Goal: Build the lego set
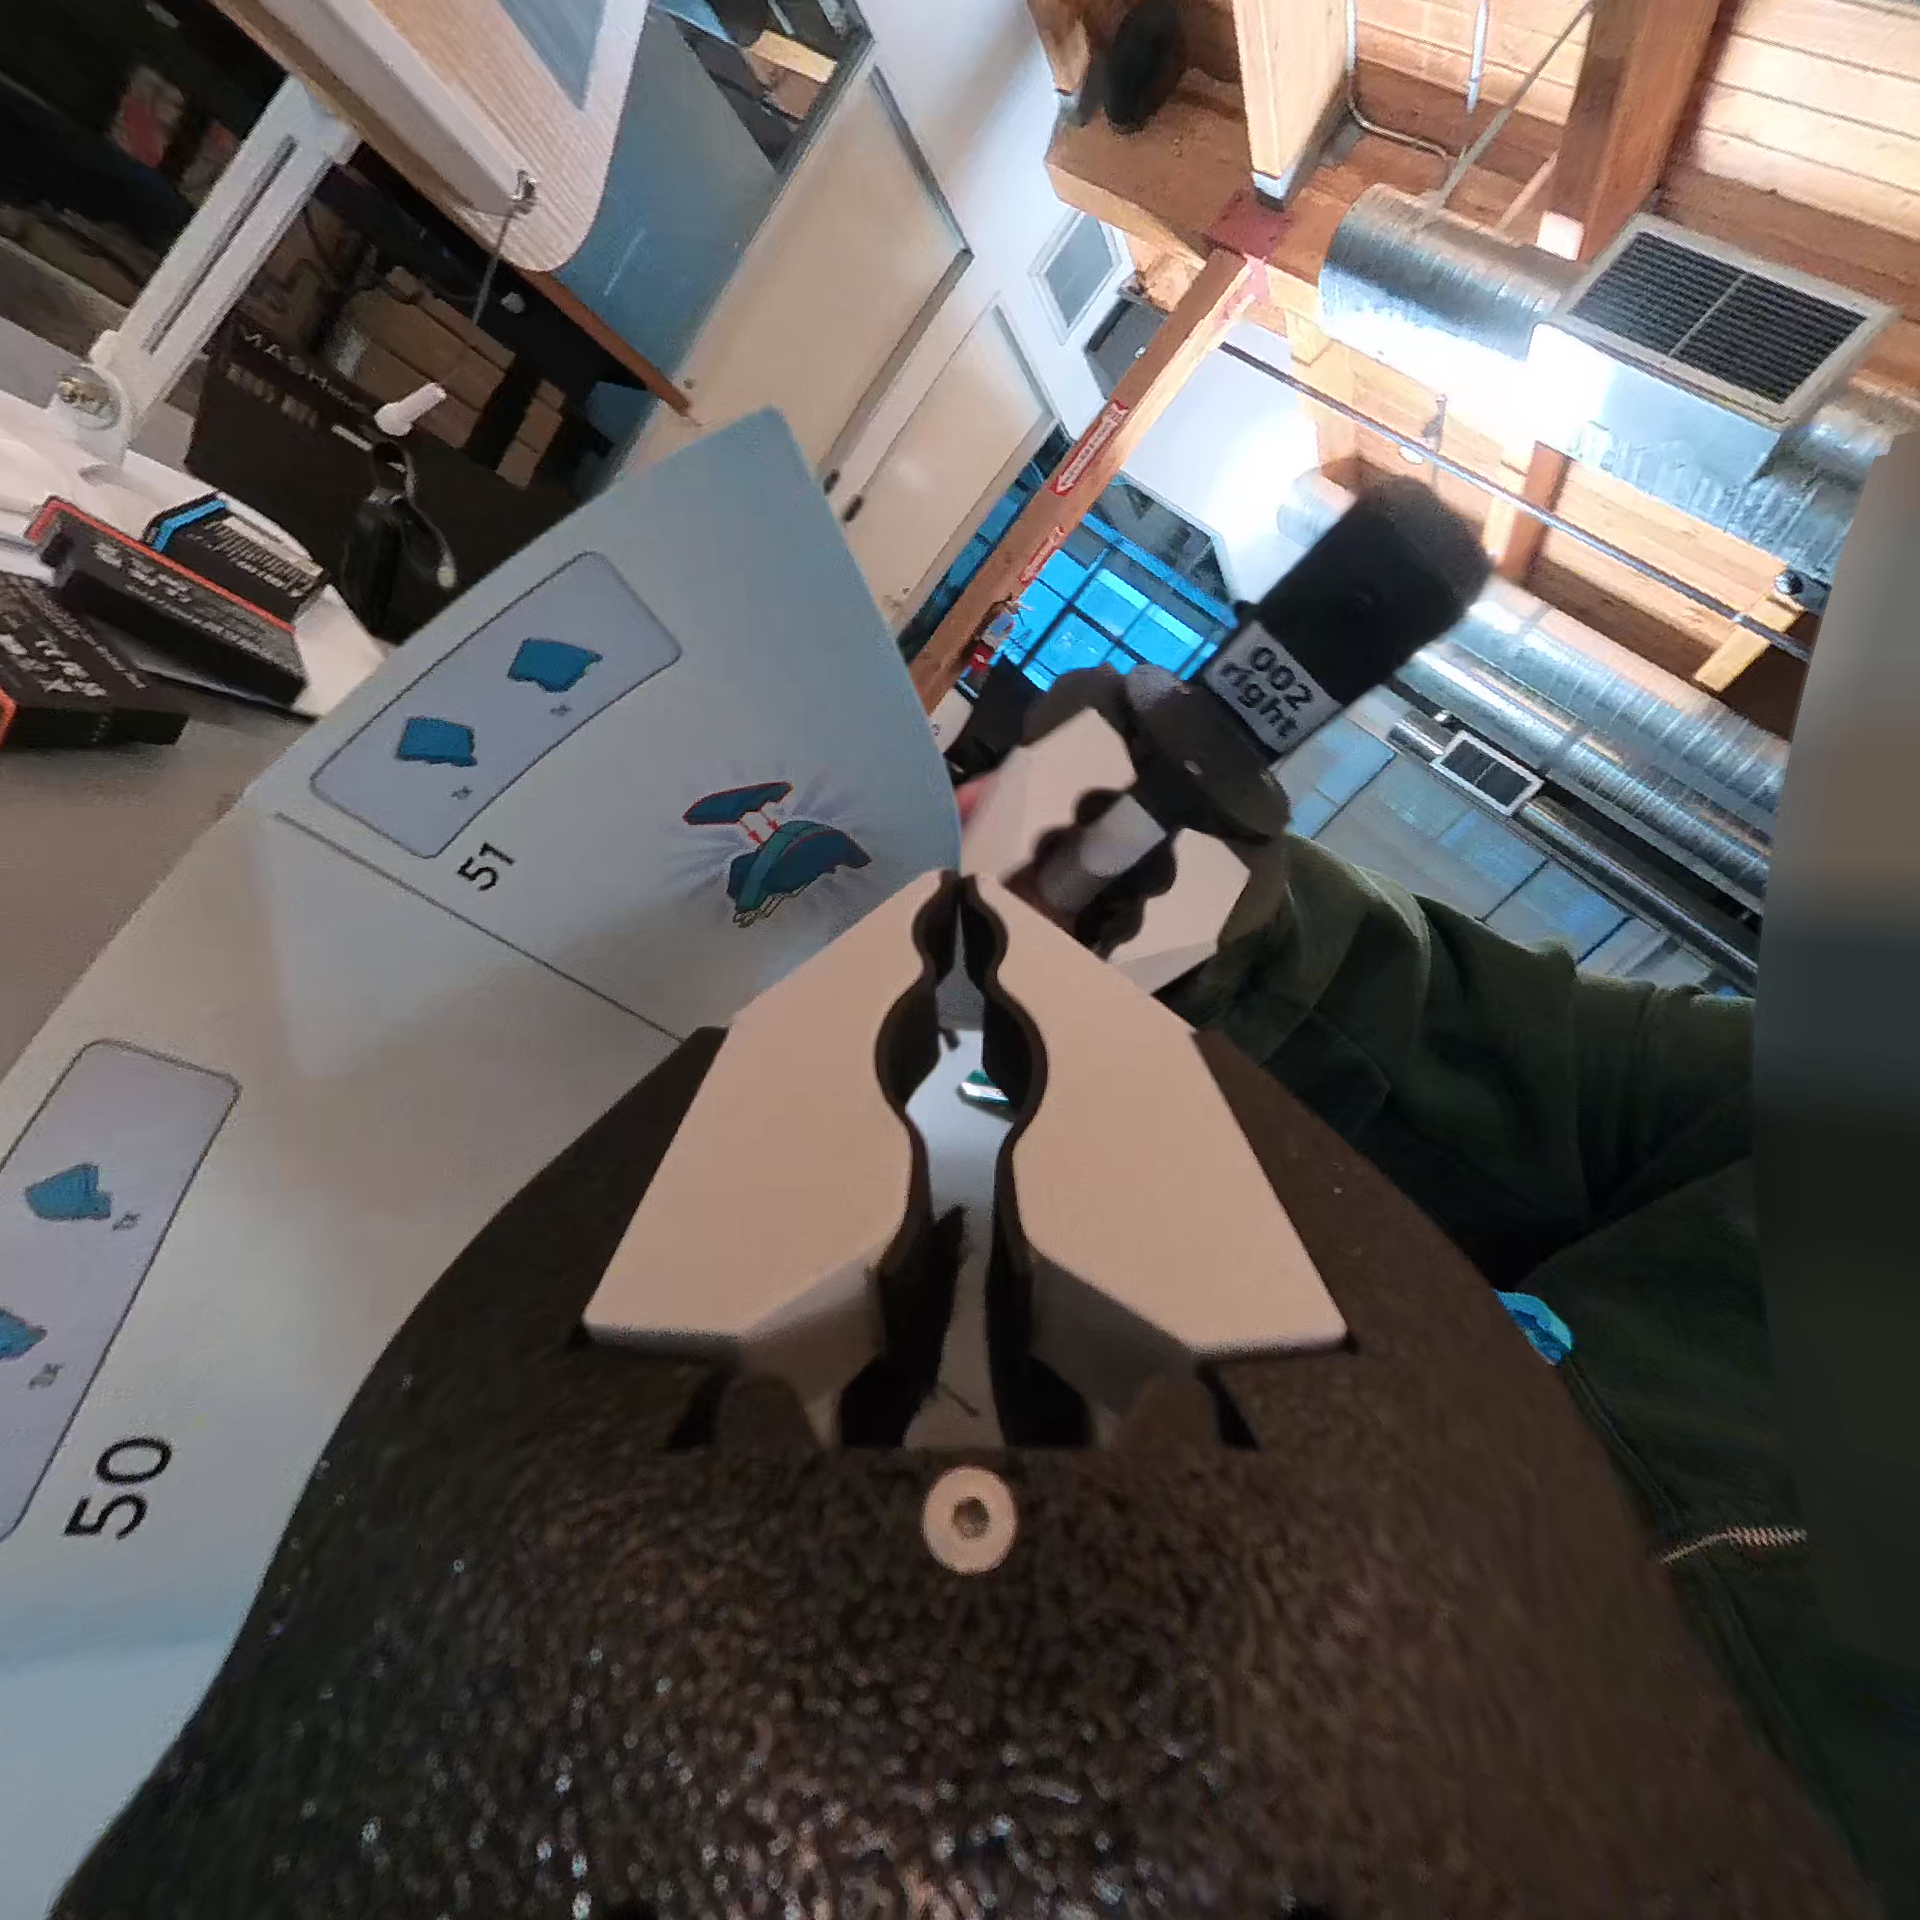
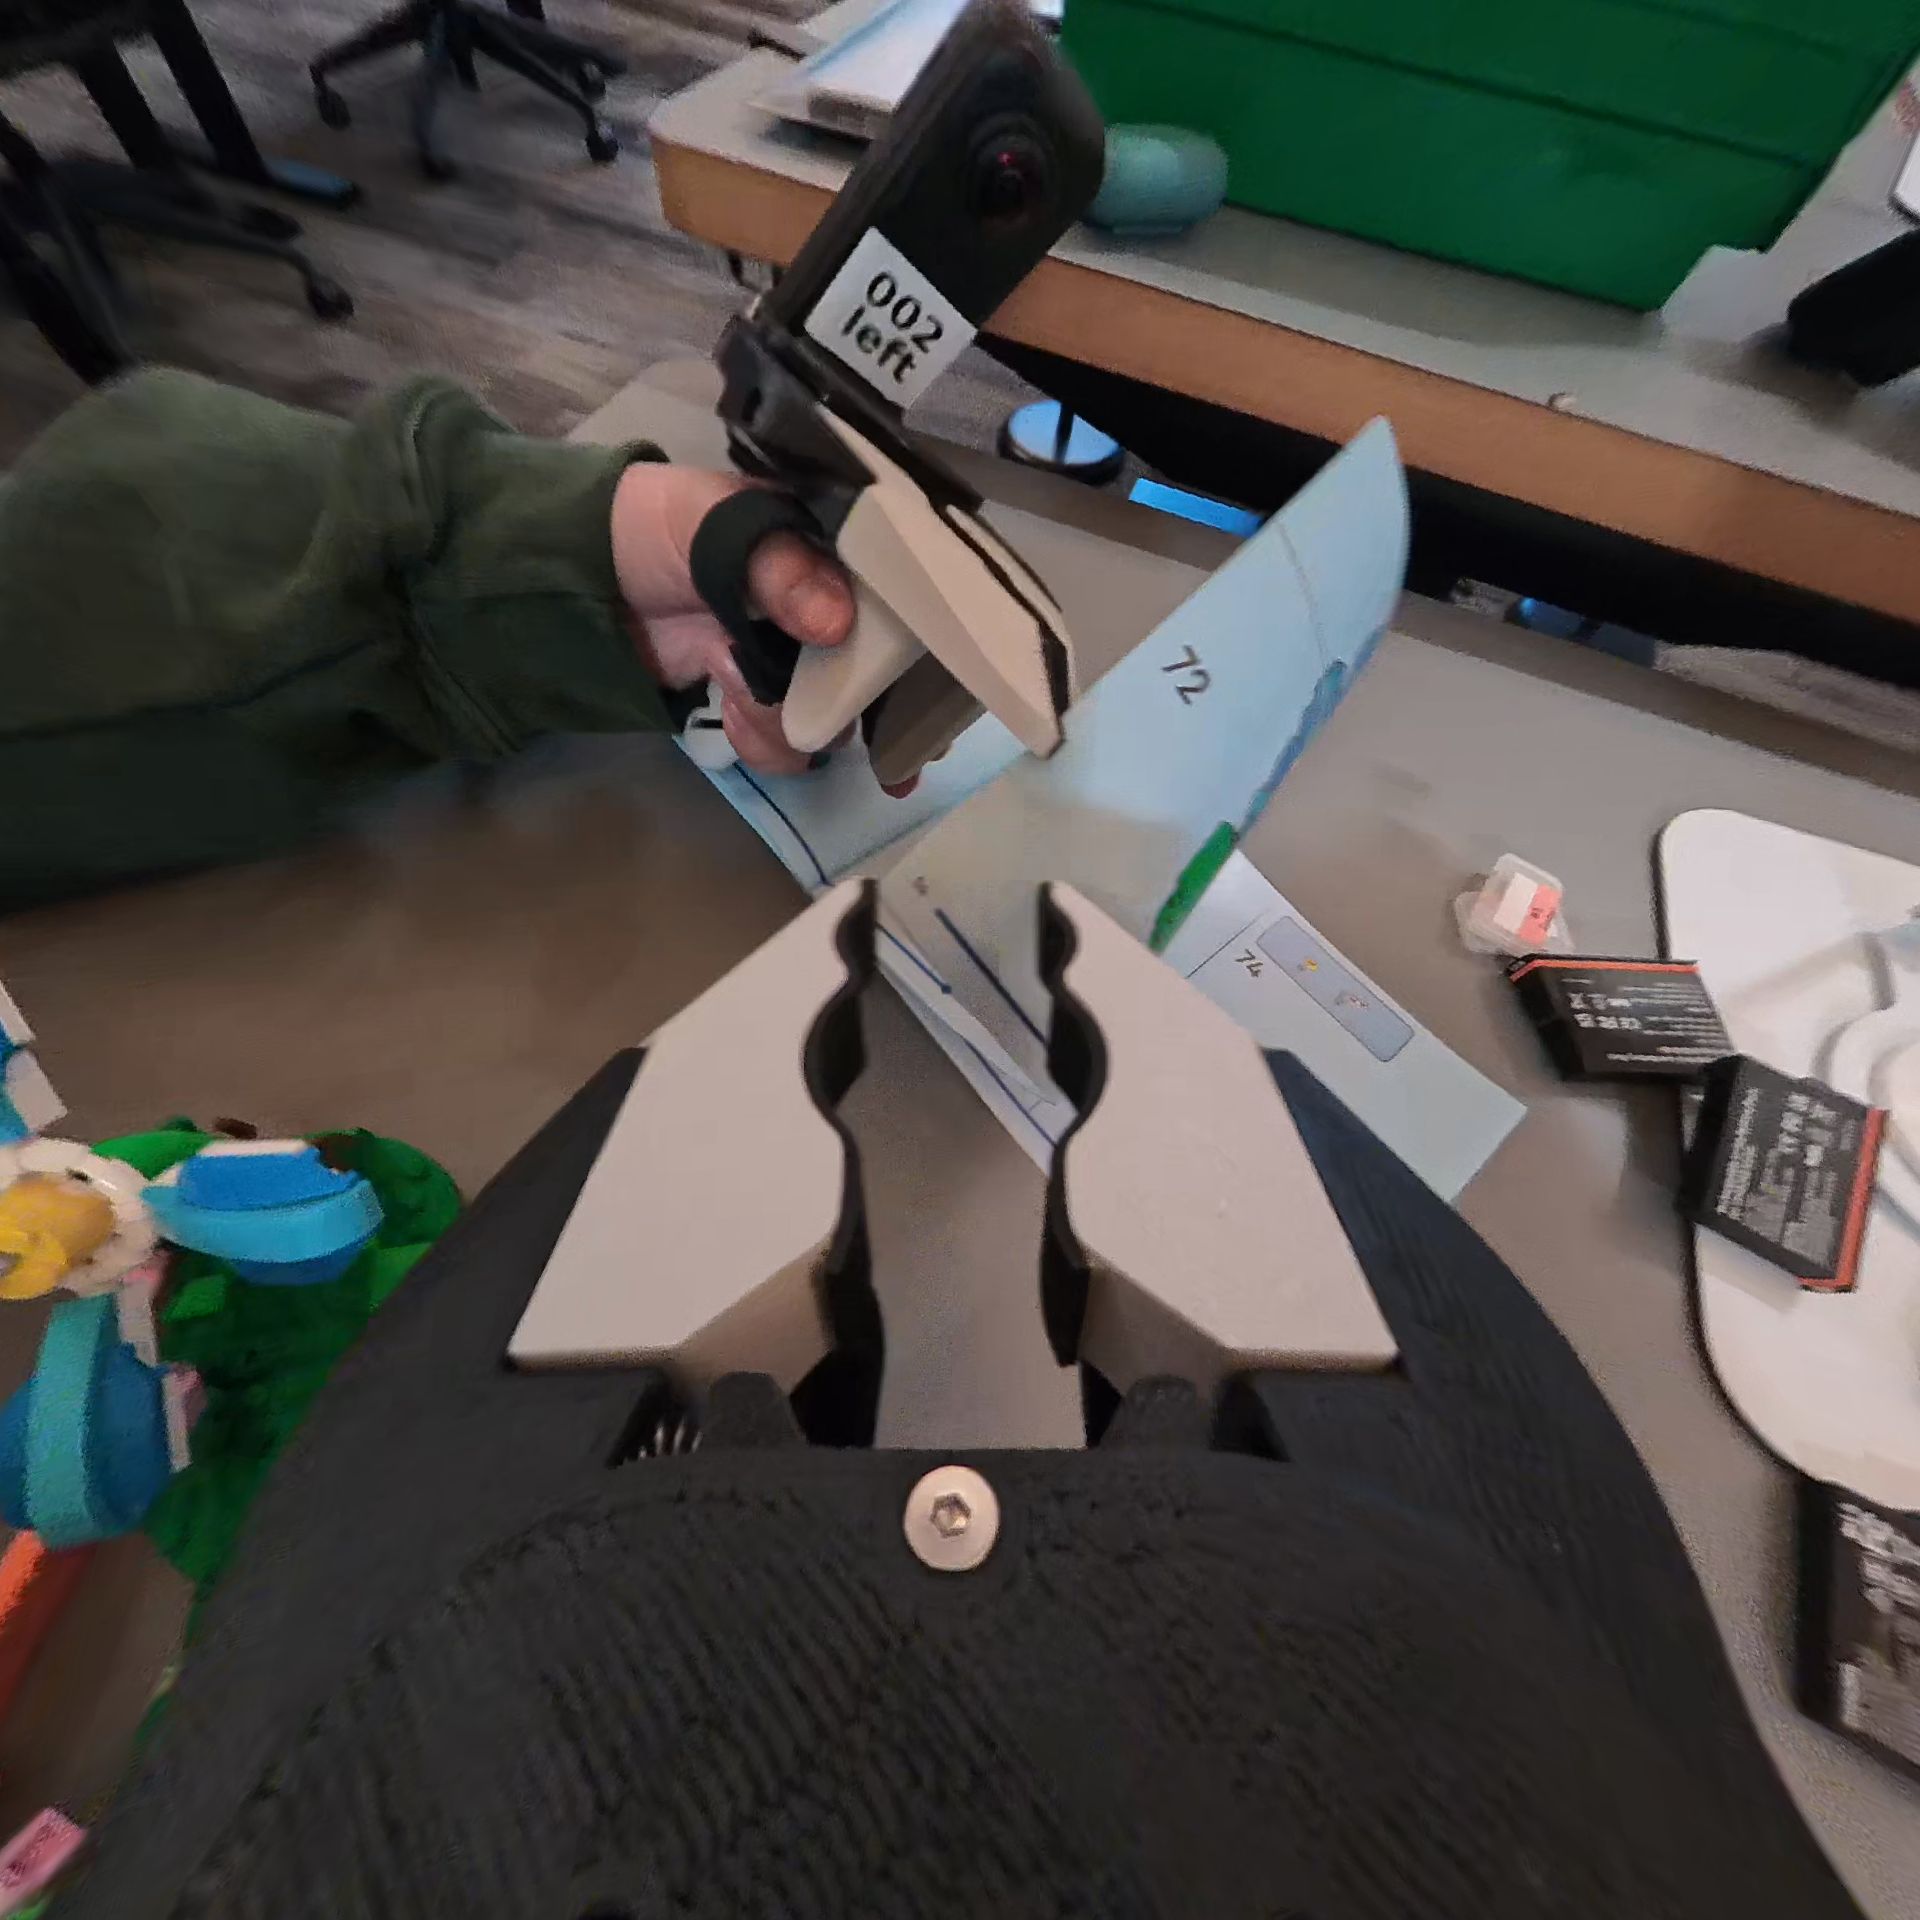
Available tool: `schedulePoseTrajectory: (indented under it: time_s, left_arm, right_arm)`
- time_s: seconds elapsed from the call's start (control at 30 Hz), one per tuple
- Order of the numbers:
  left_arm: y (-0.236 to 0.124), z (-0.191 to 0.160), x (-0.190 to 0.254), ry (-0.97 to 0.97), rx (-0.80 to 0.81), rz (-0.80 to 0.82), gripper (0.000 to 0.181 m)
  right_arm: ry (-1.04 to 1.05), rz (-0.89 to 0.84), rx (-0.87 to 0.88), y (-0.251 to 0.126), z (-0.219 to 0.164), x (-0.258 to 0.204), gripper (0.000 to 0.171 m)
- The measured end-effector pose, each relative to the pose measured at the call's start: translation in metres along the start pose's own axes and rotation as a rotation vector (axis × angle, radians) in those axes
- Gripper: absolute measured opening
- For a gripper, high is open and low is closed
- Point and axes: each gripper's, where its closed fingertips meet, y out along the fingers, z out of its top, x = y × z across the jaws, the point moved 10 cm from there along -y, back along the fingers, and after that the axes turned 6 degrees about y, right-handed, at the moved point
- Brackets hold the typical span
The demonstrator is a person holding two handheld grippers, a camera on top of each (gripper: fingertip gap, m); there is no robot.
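The light blue instruction booklet (image 2: 1288, 1049) lies open on the grey table. One of its pages (image 1: 582, 790) is lifted and curls upward; it also shows in the right wrist view (image 2: 1226, 686). My left gripper (image 1: 961, 899) has its jaws closed on the edge of that page, and it shows in the right wrist view (image 2: 1044, 732) held by a hand in a green sleeve. My right gripper (image 2: 956, 904) is open and empty just above the booklet's near side. The partly built lego model (image 2: 239, 1236), green with blue, white and yellow parts, stands to the left of my right gripper.
Black battery packs (image 2: 1777, 1174) and a small clear case (image 2: 1507, 904) lie at the right, beside a white lamp base (image 2: 1787, 935). A second table with a green crate (image 2: 1455, 135) stands behind. Office chairs (image 2: 468, 62) are on the floor at the far left. The grippers are tip to tip, or close to it. The small clear case (image 2: 1507, 904) is about equally far from each gripper, around 20 cm.
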Motion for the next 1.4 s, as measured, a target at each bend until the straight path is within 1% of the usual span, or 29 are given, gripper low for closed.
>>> schedulePoseTrajectory:
  time_s: [0.03,0.07,0.17,0.3,0.4,0.67,0.77,1.03,1.17,1.23,1.33,1.4]
  left_arm:
    - [0.001,0.000,0.001,0.006,0.004,-0.019,0.000]
    - [0.001,0.000,0.003,0.010,0.008,-0.037,0.000]
    - [0.005,0.000,0.007,0.043,-0.002,-0.072,0.000]
    - [0.010,-0.003,0.010,0.061,-0.013,-0.120,0.000]
    - [0.014,-0.005,0.013,0.067,-0.025,-0.165,0.000]
    - [0.020,-0.009,0.012,0.049,-0.038,-0.184,0.004]
    - [0.021,-0.009,0.011,0.046,-0.043,-0.194,0.000]
    - [0.023,-0.011,0.012,0.065,-0.081,-0.199,0.000]
    - [0.022,-0.009,0.013,0.118,-0.096,-0.166,0.000]
    - [0.020,-0.008,0.013,0.122,-0.088,-0.164,0.000]
    - [0.019,-0.007,0.013,0.125,-0.089,-0.164,0.000]
    - [0.019,-0.007,0.014,0.126,-0.092,-0.167,0.000]
  right_arm:
    - [0.040,0.012,0.017,-0.001,0.001,0.003,0.041]
    - [0.083,0.027,0.045,-0.003,0.002,0.005,0.051]
    - [0.184,0.099,0.082,-0.006,0.003,0.012,0.063]
    - [0.247,0.205,0.084,-0.004,-0.001,0.009,0.069]
    - [0.247,0.248,0.085,-0.002,-0.002,0.004,0.069]
    - [0.217,0.315,0.066,0.003,0.001,-0.006,0.071]
    - [0.199,0.313,0.058,0.005,0.003,-0.009,0.072]
    - [0.202,0.313,0.049,0.002,0.001,-0.007,0.071]
    - [0.240,0.228,0.040,-0.006,-0.003,0.006,0.072]
    - [0.243,0.092,0.064,-0.015,-0.005,0.018,0.072]
    - [0.253,-0.154,0.155,-0.036,-0.004,0.039,0.071]
    - [0.268,-0.273,0.195,-0.048,-0.002,0.047,0.065]
